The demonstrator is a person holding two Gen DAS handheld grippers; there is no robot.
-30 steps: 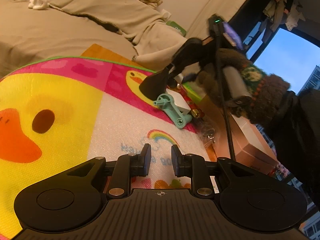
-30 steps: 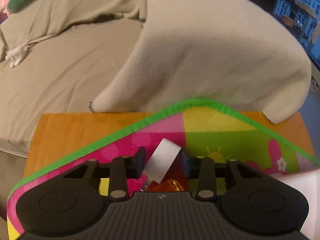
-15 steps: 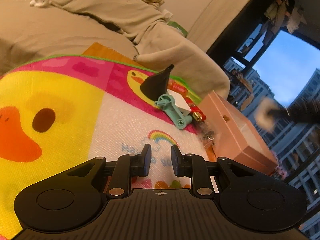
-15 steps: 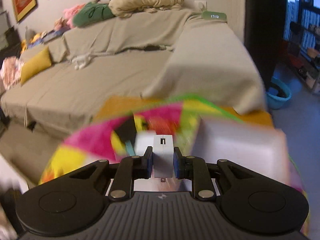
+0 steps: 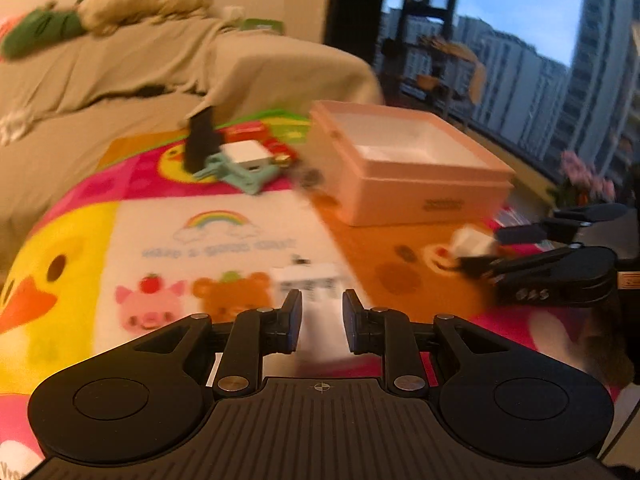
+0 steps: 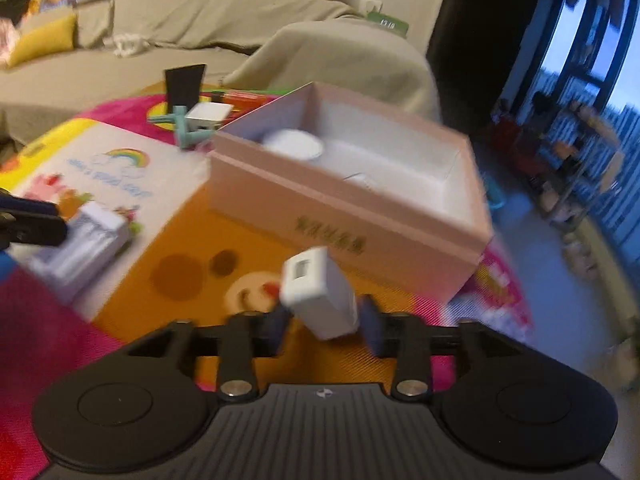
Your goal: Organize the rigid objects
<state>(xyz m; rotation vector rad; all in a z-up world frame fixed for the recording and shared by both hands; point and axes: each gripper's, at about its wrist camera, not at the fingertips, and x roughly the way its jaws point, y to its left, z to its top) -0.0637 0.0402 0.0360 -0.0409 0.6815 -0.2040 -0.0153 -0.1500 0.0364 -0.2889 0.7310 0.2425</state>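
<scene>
My right gripper (image 6: pixel 322 326) is shut on a small white charger block (image 6: pixel 320 294), held tilted above the mat in front of the open pink box (image 6: pixel 400 232). The same gripper with the block shows in the left wrist view (image 5: pixel 472 242). My left gripper (image 5: pixel 322 320) hovers over a white ribbed box (image 5: pixel 316 280) on the mat, its jaws a little apart around it; the view is blurred. That ribbed box also shows in the right wrist view (image 6: pixel 86 236). A white round item (image 6: pixel 294 146) lies inside the pink box.
A colourful play mat (image 5: pixel 72 240) covers a low wooden table. At its far edge sit a black wedge (image 5: pixel 200 144), a teal plastic piece (image 5: pixel 236 172), a white cube (image 5: pixel 248 152) and red items. A covered sofa (image 6: pixel 160 32) is behind; windows to the right.
The right gripper has swung from the far pile toward the pink box with the white block in it. The left gripper has turned right and now hovers over the ribbed white box.
</scene>
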